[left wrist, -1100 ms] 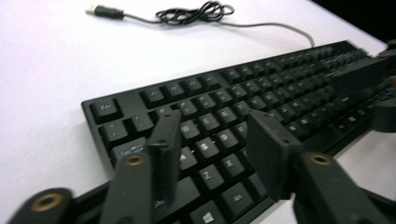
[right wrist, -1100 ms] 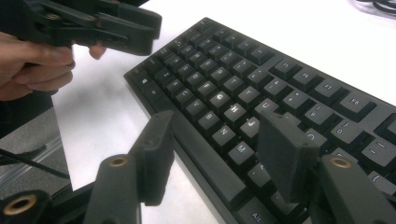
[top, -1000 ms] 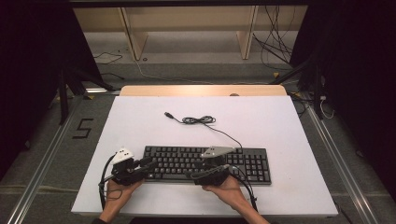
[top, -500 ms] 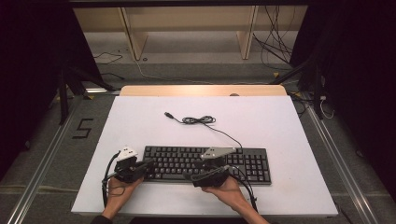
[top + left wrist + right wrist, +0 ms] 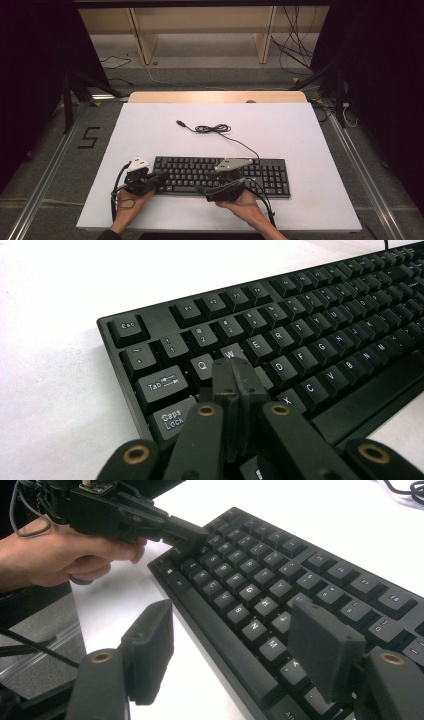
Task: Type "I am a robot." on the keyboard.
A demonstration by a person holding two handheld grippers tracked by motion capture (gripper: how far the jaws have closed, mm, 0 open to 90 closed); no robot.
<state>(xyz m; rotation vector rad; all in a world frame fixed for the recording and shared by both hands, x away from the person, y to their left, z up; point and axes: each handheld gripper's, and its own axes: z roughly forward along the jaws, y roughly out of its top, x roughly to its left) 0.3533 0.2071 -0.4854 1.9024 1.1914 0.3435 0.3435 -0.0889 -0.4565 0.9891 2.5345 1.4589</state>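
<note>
Here the table [image 5: 310,145] is a plain white board with a strip of pale wood along its far edge; it stands on a grey floor [image 5: 50,165] between metal rails, with a black "5" [image 5: 88,138] marked on the floor to its left; black curtains hang at both sides, and beyond the far edge stands a light wooden frame [image 5: 200,25] with loose cables on the floor near it. A black keyboard [image 5: 260,175] lies near the table's front edge, long side across, and its cable [image 5: 215,129] runs back in a small coil to a plug lying on bare white. The left gripper [image 5: 159,176] is at the keyboard's left end, jaws clenched together with nothing between them; in the left gripper view the shut tips sit over the keys just below Q and W, and whether they touch a key I cannot tell. The right gripper [image 5: 235,635] has just been opening; its jaws stand spread wide, one over the white table beside the keyboard's front edge and the other over the keys near M, gripping nothing. Both hands rest low at the table's front; the left hand [image 5: 65,555] shows clearly in the right gripper view, wrapped round its gripper.
</note>
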